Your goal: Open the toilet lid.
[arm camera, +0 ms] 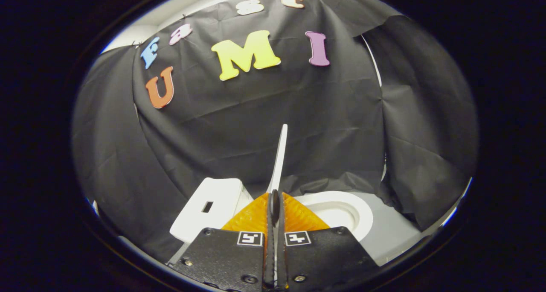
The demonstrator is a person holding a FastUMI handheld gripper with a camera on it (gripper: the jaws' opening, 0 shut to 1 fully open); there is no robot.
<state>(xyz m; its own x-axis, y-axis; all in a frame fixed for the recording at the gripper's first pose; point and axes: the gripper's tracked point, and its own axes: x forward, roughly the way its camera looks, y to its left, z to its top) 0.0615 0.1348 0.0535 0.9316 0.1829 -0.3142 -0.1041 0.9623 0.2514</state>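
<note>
The toilet lid (279, 155) stands raised, seen edge-on as a thin white blade rising at twelve o'clock from the tool (274, 206), whose fingers are clenched on its lower edge. At two o'clock of the fingers lies the uncovered toilet bowl (341, 208); at ten o'clock sits the white cistern (211, 211), all on a pale tabletop (392, 236). By my reckoning the lifting step is nearly finished; next the lid wants easing back until it leans by itself, then a gentle release so it won't drop forward.
</note>
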